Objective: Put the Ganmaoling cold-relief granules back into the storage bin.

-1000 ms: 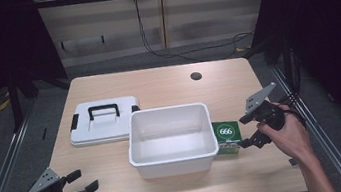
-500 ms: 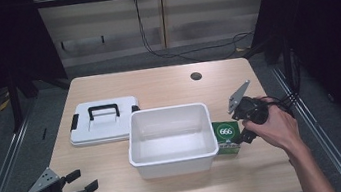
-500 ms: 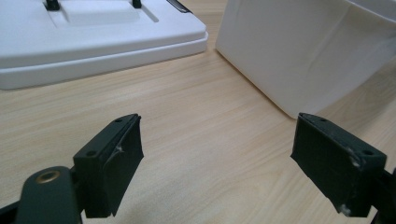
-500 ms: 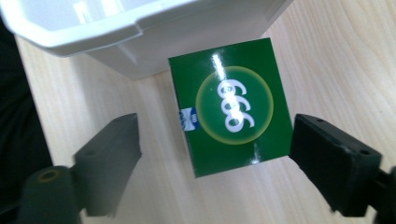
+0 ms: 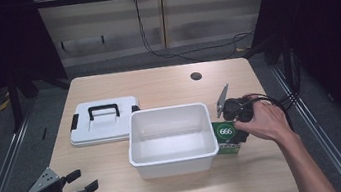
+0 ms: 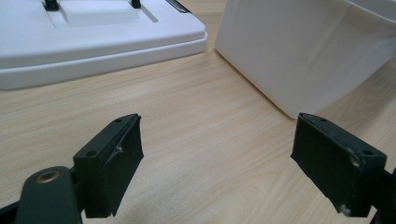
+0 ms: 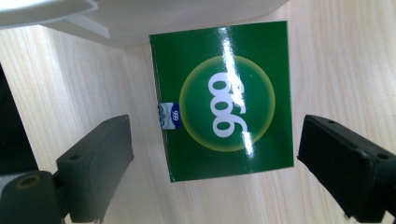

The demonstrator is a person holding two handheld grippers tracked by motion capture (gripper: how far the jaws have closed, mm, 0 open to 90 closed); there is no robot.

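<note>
The right gripper point(image 5: 236, 117) hangs directly over a green box point(image 7: 223, 99) marked 666, its jaws spread wide and holding nothing. In the right gripper view the box lies flat on the bench point(image 7: 322, 51), squarely between the two jaws, with bare wood showing between each jaw and the box's nearer edge. The box is close to square, its slightly longer side running away from the jaws, so they face its two long edges. Just beyond the box, its far edge tucked under the rim, stands a white tub point(image 5: 171, 135). The left gripper point(image 5: 73, 191), jaws also apart and empty, rests well away at the bench's near left corner, so the right hand is the nearer one by far.
</note>
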